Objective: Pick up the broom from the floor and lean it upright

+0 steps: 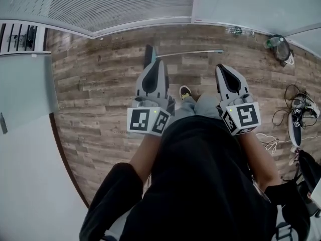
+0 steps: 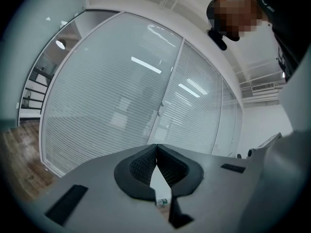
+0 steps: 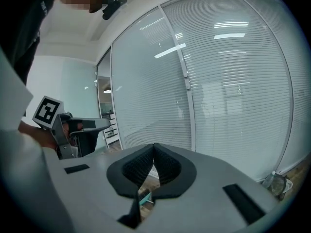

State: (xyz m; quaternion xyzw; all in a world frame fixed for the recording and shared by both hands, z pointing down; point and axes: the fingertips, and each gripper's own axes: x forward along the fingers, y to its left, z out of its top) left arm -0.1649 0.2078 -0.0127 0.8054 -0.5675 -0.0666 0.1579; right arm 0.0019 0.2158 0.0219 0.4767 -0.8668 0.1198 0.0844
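The broom (image 1: pixel 190 52) lies flat on the wooden floor near the glass wall, its dark head (image 1: pixel 149 53) at the left and its thin grey handle running right to a teal tip. My left gripper (image 1: pixel 158 62) (image 2: pixel 156 147) is held out level just short of the broom head, jaws shut and empty. My right gripper (image 1: pixel 222 68) (image 3: pixel 154 145) is shut too, with nothing in it, near the handle's right end. In the right gripper view, a teal bit (image 3: pixel 144 197) shows below the closed jaws. Both gripper views face the blinds.
A glass wall with blinds (image 1: pixel 125 4) curves along the far side. A plastic bottle (image 1: pixel 239 31) and a round dark object (image 1: pixel 278 46) lie at the far right. Shoes (image 1: pixel 300 115) and cables (image 1: pixel 271 142) are at the right. A white partition (image 1: pixel 25 84) stands at the left.
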